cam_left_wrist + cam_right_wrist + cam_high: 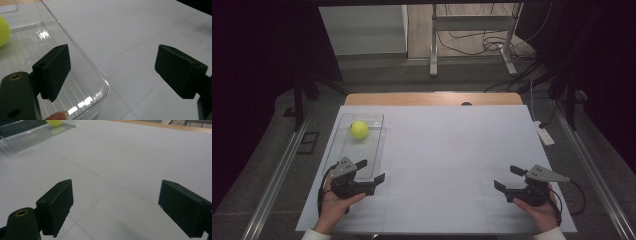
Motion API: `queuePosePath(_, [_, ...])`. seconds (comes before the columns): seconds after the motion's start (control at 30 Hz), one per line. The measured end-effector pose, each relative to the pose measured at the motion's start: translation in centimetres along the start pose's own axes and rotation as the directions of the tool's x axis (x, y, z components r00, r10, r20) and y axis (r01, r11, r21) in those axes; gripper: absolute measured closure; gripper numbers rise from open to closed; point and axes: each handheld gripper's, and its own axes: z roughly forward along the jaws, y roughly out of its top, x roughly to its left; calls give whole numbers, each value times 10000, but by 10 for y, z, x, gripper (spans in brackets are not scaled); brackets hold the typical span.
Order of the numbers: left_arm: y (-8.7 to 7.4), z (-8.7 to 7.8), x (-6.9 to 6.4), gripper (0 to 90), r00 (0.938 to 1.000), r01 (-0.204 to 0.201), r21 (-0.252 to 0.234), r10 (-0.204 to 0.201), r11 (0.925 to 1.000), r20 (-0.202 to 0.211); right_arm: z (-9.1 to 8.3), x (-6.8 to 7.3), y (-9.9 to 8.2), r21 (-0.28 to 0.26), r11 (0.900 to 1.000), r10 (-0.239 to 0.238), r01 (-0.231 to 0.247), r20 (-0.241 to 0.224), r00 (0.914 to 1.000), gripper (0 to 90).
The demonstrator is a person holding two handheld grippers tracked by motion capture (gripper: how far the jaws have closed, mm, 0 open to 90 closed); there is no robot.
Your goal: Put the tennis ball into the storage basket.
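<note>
No legible text, label, brand, number or sign is found in any of the three views.
</note>
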Motion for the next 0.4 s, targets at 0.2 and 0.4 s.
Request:
queuePosePath(0.2, [0,2,0,146,10000,-55,-2,55,10000,20,0,-1,0,-89,10000,36,-37,-120,9999,130])
queuePosePath(0.4, [0,3,1,145,10000,17,10,-17,10000,32,0,-2,0,-127,9999,56,-59,-181,9998,130])
